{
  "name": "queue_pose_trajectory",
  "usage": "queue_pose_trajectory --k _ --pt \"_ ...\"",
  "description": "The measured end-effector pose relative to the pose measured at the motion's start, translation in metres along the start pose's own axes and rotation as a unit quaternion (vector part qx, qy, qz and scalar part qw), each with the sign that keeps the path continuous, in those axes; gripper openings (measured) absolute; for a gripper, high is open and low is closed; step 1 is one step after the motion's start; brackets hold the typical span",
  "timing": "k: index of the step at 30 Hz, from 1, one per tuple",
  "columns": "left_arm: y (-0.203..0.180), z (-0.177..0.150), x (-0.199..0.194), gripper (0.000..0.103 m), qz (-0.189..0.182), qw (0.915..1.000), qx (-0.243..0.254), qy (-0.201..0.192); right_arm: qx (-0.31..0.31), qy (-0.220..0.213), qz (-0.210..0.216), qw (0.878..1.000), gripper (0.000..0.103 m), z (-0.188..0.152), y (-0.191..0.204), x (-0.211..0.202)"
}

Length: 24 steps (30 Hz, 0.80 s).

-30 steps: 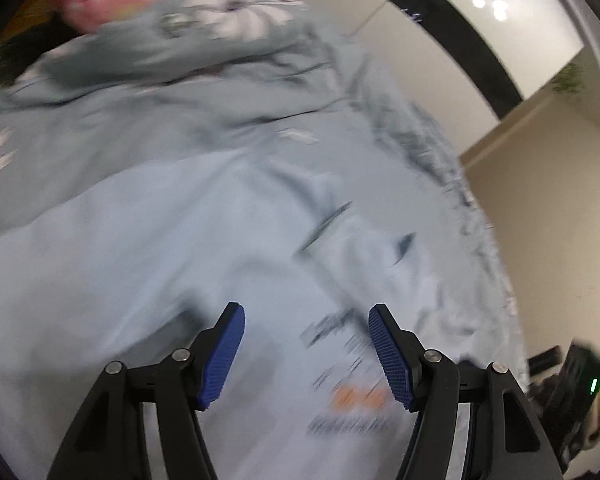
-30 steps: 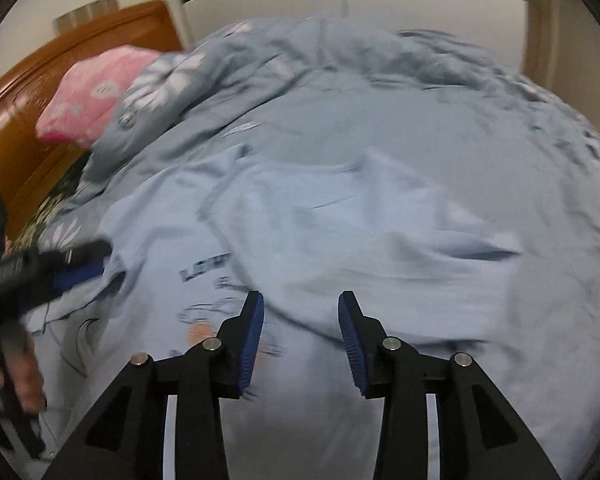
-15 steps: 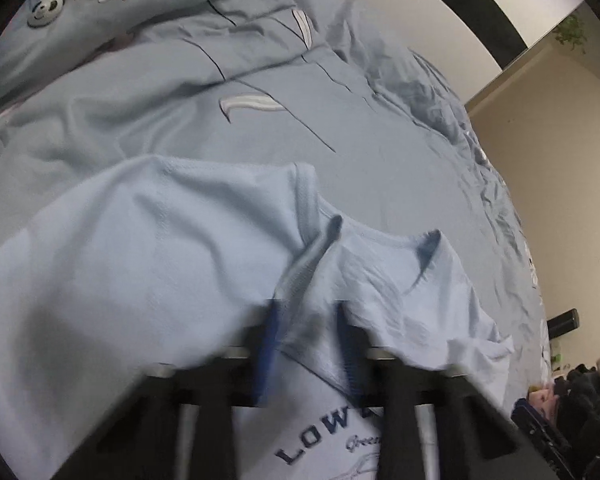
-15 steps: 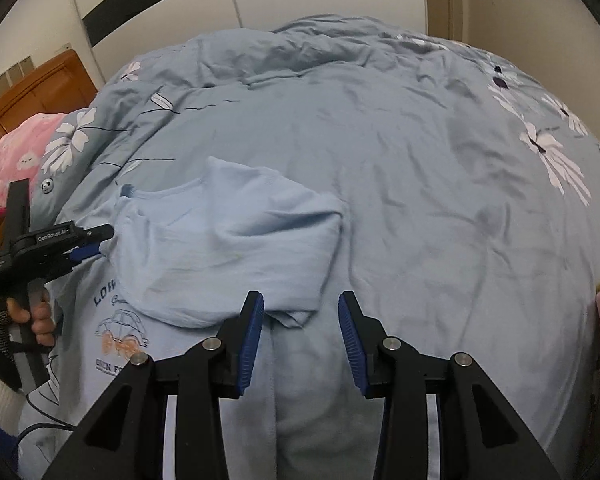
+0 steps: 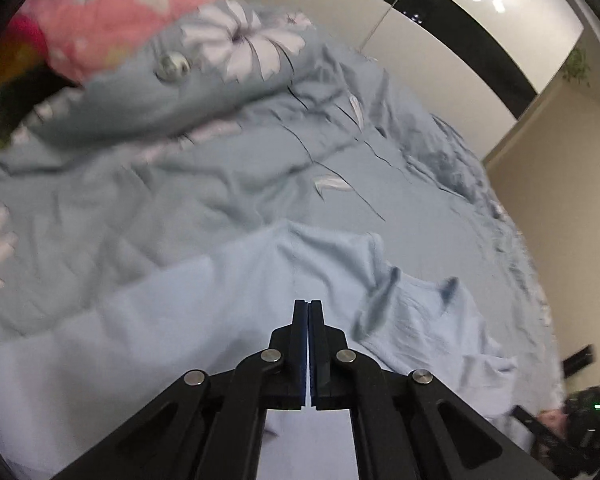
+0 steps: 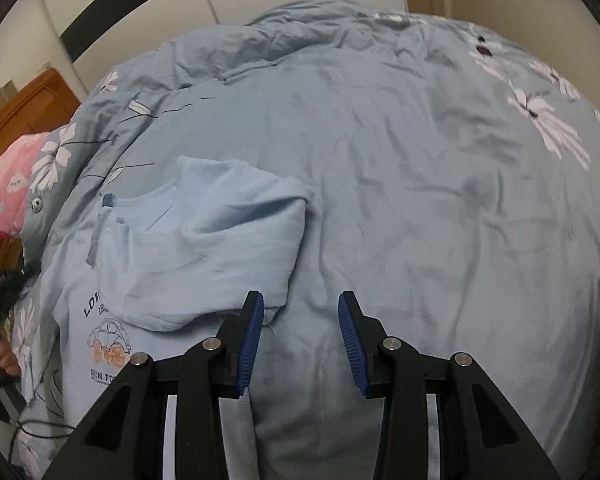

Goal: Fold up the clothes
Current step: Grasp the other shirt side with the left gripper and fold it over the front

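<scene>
Your left tongs point(image 5: 308, 304) are sitting clamped together, with no cloth visibly pinched between them. Your right tongs point(image 6: 300, 320) are hanging open and empty. The light-blue T-shirt point(image 6: 204, 240) is lying on the bed's floral duvet point(image 6: 420, 160), collar pointing toward the pink pillow point(image 6: 8, 196), its folded-in sleeve hem just left of the right tongs, the nearer pair.

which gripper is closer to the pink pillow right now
Left. The left gripper is shut over the light blue t-shirt on the side toward the pink pillow. The right gripper hovers open at the folded sleeve's edge, farther away.
</scene>
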<state>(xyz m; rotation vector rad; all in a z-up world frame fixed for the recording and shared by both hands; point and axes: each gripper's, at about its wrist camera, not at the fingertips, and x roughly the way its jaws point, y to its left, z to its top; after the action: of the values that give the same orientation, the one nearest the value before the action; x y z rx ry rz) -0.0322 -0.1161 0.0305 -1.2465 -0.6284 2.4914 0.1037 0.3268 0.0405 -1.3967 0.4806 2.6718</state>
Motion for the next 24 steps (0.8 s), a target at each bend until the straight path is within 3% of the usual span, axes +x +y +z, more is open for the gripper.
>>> queue_pose_trajectory --k 2,6,9,10,11,13,16,18,20,22,24 --pt "-0.014 -0.001 0.009 0.001 -0.024 0.9994 0.021 0.012 0.007 0.002 0.005 1.0 0.04 -0.002 0.001 0.001" --pt "-0.039 -0.002 0.039 0.003 -0.028 0.9964 0.062 0.05 -0.005 0.007 0.009 1.0 0.04 -0.005 0.009 0.002" --pt "-0.053 -0.007 0.065 0.023 -0.026 0.9933 0.08 0.079 -0.011 0.01 0.008 1.0 0.04 -0.008 0.01 0.004" --pt "-0.055 -0.01 0.072 0.039 -0.026 0.9925 0.079 0.089 -0.011 0.011 0.009 1.0 0.04 -0.009 0.009 0.004" --pt "-0.054 -0.012 0.077 0.047 -0.023 0.9924 0.074 0.096 -0.009 0.012 0.009 1.0 0.04 -0.009 0.008 0.004" --pt "-0.051 -0.015 0.08 0.047 -0.026 0.994 0.059 0.089 -0.007 0.012 0.008 1.0 0.04 -0.009 0.006 0.004" --pt "-0.045 -0.017 0.081 0.045 -0.035 0.9958 0.03 0.079 -0.003 0.014 0.007 1.0 0.04 -0.011 0.002 0.004" --pt "-0.044 -0.017 0.083 0.037 -0.026 0.9966 0.019 0.076 -0.001 0.016 0.006 1.0 0.04 -0.012 0.001 0.004" --pt "-0.047 -0.018 0.084 0.003 -0.018 0.997 0.021 0.073 0.001 0.016 0.007 1.0 0.04 -0.012 0.0 0.004" --pt "-0.052 -0.019 0.078 0.004 -0.031 0.9973 0.021 0.064 0.001 0.016 0.007 1.0 0.04 -0.013 -0.001 0.004" --pt "-0.054 -0.014 0.057 0.004 -0.046 0.9983 0.019 0.028 0.003 0.015 0.009 1.0 0.04 -0.012 -0.002 0.004"
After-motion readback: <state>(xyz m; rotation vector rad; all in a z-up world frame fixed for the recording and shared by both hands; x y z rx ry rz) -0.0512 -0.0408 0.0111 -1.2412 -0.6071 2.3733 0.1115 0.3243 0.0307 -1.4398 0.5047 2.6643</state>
